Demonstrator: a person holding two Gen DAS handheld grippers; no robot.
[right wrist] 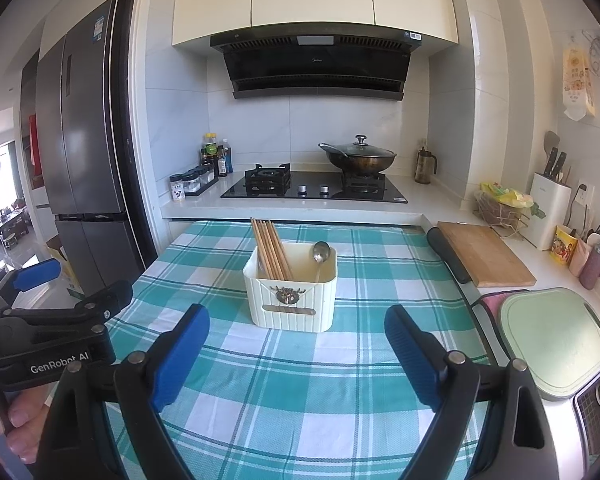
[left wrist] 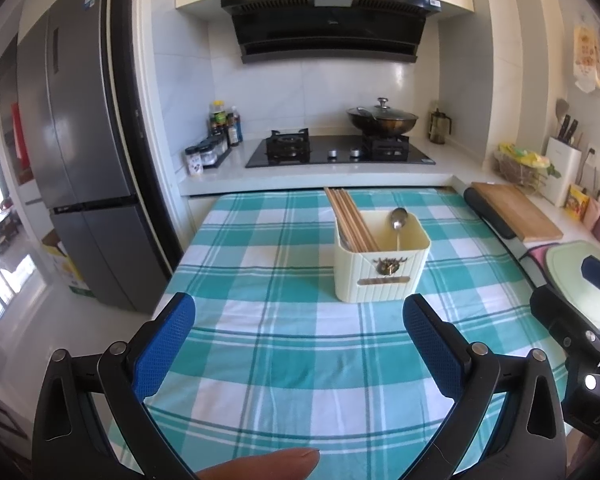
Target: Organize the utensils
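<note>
Right wrist view: right gripper (right wrist: 296,350) jaws wide apart, empty.
Left gripper (left wrist: 298,344): jaws apart, empty.
Risk: leaning chopsticks (right wrist: 272,250) could tip the holder (right wrist: 290,298) if nudged.

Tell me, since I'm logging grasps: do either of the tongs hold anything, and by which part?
Nothing is held. The left tongs and right tongs both stand open over the checked cloth, short of the cream holder.

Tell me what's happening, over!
Left gripper open, right gripper open, both empty. Chopsticks and spoon in cream holder. Nothing in the way.
</note>
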